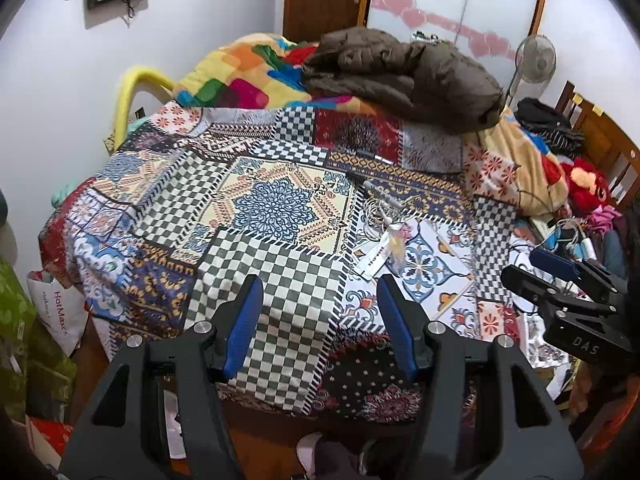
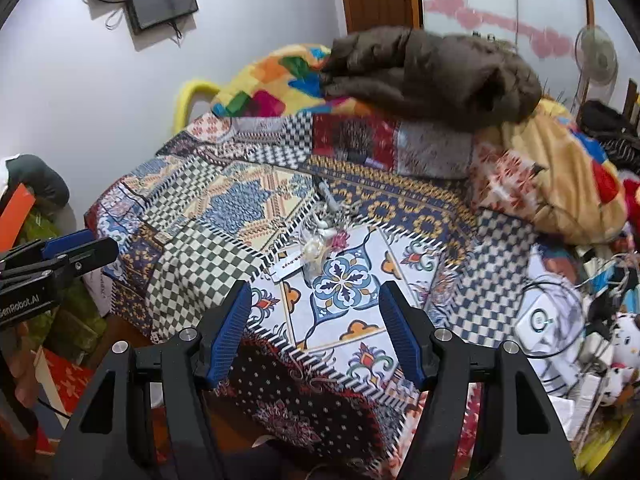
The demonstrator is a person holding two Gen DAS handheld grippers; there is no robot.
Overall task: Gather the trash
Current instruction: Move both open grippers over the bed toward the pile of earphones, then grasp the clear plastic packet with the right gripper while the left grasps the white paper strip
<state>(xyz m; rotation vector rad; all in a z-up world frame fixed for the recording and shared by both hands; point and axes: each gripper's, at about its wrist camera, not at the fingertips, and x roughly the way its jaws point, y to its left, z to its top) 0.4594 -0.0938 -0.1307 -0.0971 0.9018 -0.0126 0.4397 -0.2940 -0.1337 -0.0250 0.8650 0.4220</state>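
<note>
Looks featherlight and crinkly, that clear wrapper at 12 o'clock on the bed; pinch the white label end. Left hand-held gripper and right hand-held gripper both apart, empty.

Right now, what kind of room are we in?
Most likely a bedroom. There is a bed under a patchwork cover, a pile of bright blankets with a brown puffy jacket on top, and a wardrobe with pink hearts on its doors.
</note>
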